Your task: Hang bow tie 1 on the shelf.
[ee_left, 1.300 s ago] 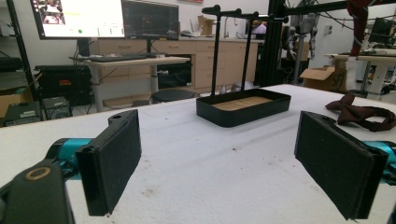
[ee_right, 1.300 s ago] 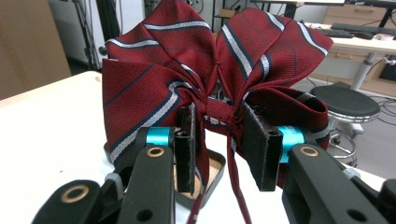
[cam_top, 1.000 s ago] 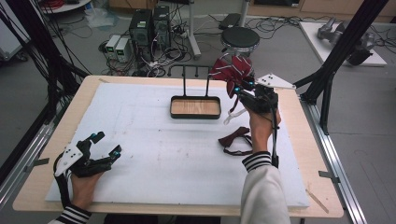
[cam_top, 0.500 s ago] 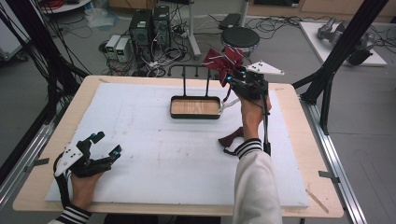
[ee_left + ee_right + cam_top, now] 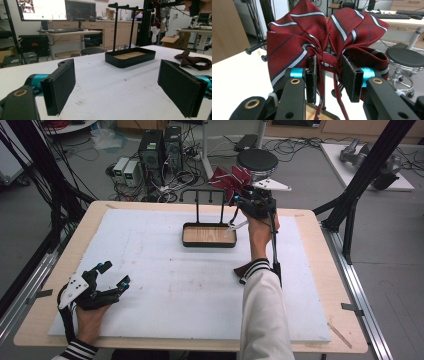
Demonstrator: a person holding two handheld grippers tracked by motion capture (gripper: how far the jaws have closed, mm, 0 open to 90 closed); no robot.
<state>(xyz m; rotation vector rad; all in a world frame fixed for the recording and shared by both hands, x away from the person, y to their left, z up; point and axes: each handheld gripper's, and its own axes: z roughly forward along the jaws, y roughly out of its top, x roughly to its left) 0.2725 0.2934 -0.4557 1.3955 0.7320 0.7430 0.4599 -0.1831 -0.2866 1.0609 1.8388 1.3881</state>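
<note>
Two jaws of right gripper [image 5: 327, 72] pinch striped bow tie [image 5: 322, 40] knot; left gripper [image 5: 120, 87] wide open.

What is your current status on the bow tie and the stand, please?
Right gripper shut on striped bow tie, raised beside black stand. Left gripper open, idle on table. Second dark bow tie on table, clear of path.

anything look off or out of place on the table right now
Nothing damaged or spilled. A second, darker bow tie lies loose on the white mat beside the person's right sleeve, while the right gripper holds the striped bow tie near the rack.
</note>
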